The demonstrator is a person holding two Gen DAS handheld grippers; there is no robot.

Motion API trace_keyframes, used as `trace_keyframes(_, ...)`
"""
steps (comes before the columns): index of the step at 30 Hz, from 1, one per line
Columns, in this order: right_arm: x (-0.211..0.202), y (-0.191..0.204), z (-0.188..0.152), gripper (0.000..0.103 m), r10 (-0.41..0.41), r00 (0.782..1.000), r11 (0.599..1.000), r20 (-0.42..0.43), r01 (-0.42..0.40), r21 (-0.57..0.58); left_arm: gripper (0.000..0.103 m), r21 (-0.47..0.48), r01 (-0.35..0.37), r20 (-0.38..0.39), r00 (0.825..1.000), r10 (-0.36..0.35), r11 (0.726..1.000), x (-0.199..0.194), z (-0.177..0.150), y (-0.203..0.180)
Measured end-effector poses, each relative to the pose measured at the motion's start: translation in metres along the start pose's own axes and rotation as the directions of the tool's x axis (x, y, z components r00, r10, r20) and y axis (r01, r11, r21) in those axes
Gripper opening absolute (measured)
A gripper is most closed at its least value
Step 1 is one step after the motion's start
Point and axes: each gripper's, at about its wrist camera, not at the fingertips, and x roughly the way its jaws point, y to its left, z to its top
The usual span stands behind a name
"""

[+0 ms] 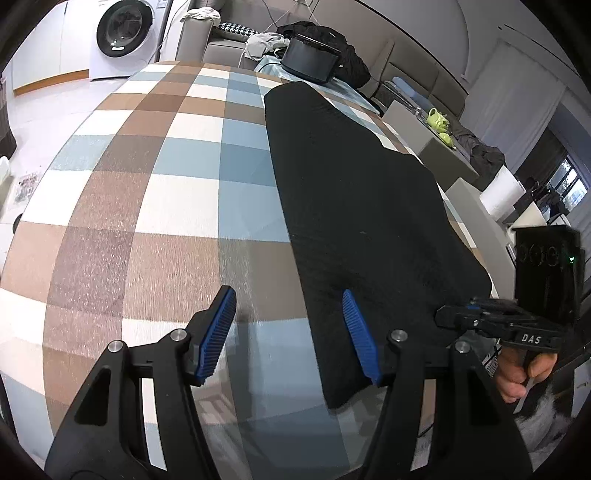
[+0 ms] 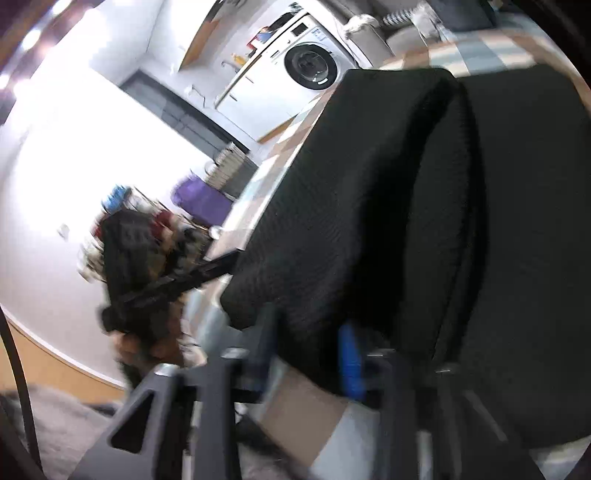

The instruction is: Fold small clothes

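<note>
Black garment (image 1: 354,206) along checked cloth's (image 1: 155,206) right edge

right jaws blurred, garment (image 2: 369,206) cropped (right edge)

Garment (image 1: 354,192) on table (image 1: 147,184); washer (image 1: 123,31) behind

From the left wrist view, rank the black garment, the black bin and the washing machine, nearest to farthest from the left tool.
1. Black garment: right by the left tool, under its right finger.
2. Black bin: far end of the checked tablecloth, beyond the garment.
3. Washing machine: past the table, upper left, against the wall.
</note>
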Motion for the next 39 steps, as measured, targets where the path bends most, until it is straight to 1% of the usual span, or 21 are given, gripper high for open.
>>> trace_keyframes(3, -0.034, 0.009, 0.009, 0.005, 0.082, 0.991, 0.996, 0.102, -0.078, -0.037, 0.057, 0.017, -0.002, 0.0, 1.0, 0.002, 1.0, -0.004, -0.003, -0.004)
trace_keyframes(5, -0.052, 0.001, 0.012, 0.005, 0.109, 0.986, 0.994, 0.129, -0.109, -0.004, 0.057, 0.026, 0.001, -0.003, 1.0, -0.001, 1.0, -0.006, -0.003, -0.006)
trace_keyframes(6, -0.052, -0.003, 0.012, 0.005, 0.093, 0.989, 0.995, 0.119, -0.096, 0.019, 0.057, 0.033, -0.002, -0.005, 1.0, 0.003, 0.999, -0.006, -0.003, -0.008)
trace_keyframes(7, -0.049, -0.007, 0.01, 0.005, 0.044, 0.995, 0.998, 0.092, -0.047, 0.029, 0.057, 0.038, -0.002, -0.009, 1.0, 0.002, 0.999, -0.006, -0.004, -0.011)
trace_keyframes(8, -0.04, -0.012, 0.005, 0.005, -0.039, 0.998, 0.999, 0.04, 0.038, 0.031, 0.058, 0.041, 0.005, -0.013, 1.0, -0.005, 0.999, -0.005, -0.005, -0.013)
trace_keyframes(9, -0.029, -0.018, 0.002, 0.005, -0.091, 0.996, 0.995, -0.009, 0.091, 0.034, 0.058, 0.05, 0.026, -0.022, 0.999, -0.025, 0.998, -0.005, -0.006, -0.018)
trace_keyframes(10, -0.022, -0.023, 0.0, 0.005, -0.119, 0.992, 0.992, -0.038, 0.12, 0.043, 0.058, 0.069, 0.048, -0.032, 0.998, -0.046, 0.996, -0.003, -0.007, -0.024)
trace_keyframes(12, -0.015, -0.029, -0.002, 0.005, -0.149, 0.987, 0.987, -0.064, 0.152, 0.047, 0.058, 0.115, 0.043, -0.047, 0.998, -0.038, 0.992, 0.001, -0.011, -0.036)
trace_keyframes(15, -0.022, -0.024, 0.004, 0.013, -0.134, 0.99, 0.99, -0.047, 0.136, 0.032, 0.059, 0.197, 0.003, -0.095, 0.995, 0.016, 0.98, 0.012, -0.021, -0.051)
trace_keyframes(17, -0.035, -0.024, 0.012, 0.039, -0.126, 0.991, 0.991, 0.033, 0.124, 0.051, 0.059, 0.218, -0.007, -0.115, 0.993, 0.033, 0.976, 0.017, -0.026, -0.055)
trace_keyframes(19, -0.046, -0.033, 0.023, 0.044, -0.147, 0.984, 0.986, 0.097, 0.139, 0.087, 0.059, 0.222, -0.003, -0.113, 0.993, 0.028, 0.975, 0.016, -0.028, -0.056)
trace_keyframes(21, -0.049, -0.051, 0.04, 0.045, -0.199, 0.97, 0.972, 0.141, 0.178, 0.151, 0.059, 0.229, 0.005, -0.115, 0.993, 0.022, 0.973, 0.015, -0.028, -0.059)
trace_keyframes(26, -0.026, -0.09, 0.082, 0.045, -0.325, 0.936, 0.923, 0.135, 0.283, 0.262, 0.059, 0.172, 0.031, -0.093, 0.996, -0.015, 0.985, 0.014, -0.02, -0.051)
trace_keyframes(28, -0.018, -0.099, 0.09, 0.044, -0.332, 0.935, 0.923, 0.126, 0.294, 0.25, 0.059, 0.128, 0.035, -0.084, 0.996, -0.024, 0.991, 0.015, -0.013, -0.041)
trace_keyframes(30, -0.006, -0.103, 0.1, 0.035, -0.36, 0.927, 0.918, 0.107, 0.332, 0.217, 0.059, 0.088, 0.038, -0.081, 0.996, -0.031, 0.995, 0.017, -0.006, -0.032)
trace_keyframes(32, -0.001, -0.1, 0.109, 0.012, -0.365, 0.926, 0.921, 0.102, 0.342, 0.187, 0.059, 0.048, 0.044, -0.072, 0.997, -0.041, 0.998, 0.018, -0.001, -0.025)
trace_keyframes(33, -0.003, -0.095, 0.111, 0.007, -0.353, 0.928, 0.927, 0.117, 0.33, 0.177, 0.059, 0.036, 0.05, -0.064, 0.997, -0.047, 0.998, 0.017, 0.002, -0.023)
trace_keyframes(35, -0.014, -0.08, 0.108, 0.007, -0.316, 0.931, 0.944, 0.186, 0.287, 0.165, 0.06, 0.036, 0.048, -0.049, 0.998, -0.046, 0.998, 0.015, 0.004, -0.022)
trace_keyframes(37, -0.029, -0.077, 0.107, 0.007, -0.359, 0.91, 0.929, 0.207, 0.328, 0.17, 0.06, 0.037, 0.045, -0.038, 0.998, -0.044, 0.998, 0.014, 0.007, -0.021)
trace_keyframes(38, -0.028, -0.078, 0.107, 0.007, -0.39, 0.899, 0.915, 0.196, 0.356, 0.188, 0.06, 0.033, 0.042, -0.035, 0.999, -0.041, 0.999, 0.015, 0.009, -0.02)
trace_keyframes(39, -0.026, -0.085, 0.106, 0.007, -0.444, 0.88, 0.89, 0.171, 0.411, 0.196, 0.06, 0.03, 0.037, -0.036, 0.999, -0.036, 0.999, 0.017, 0.01, -0.019)
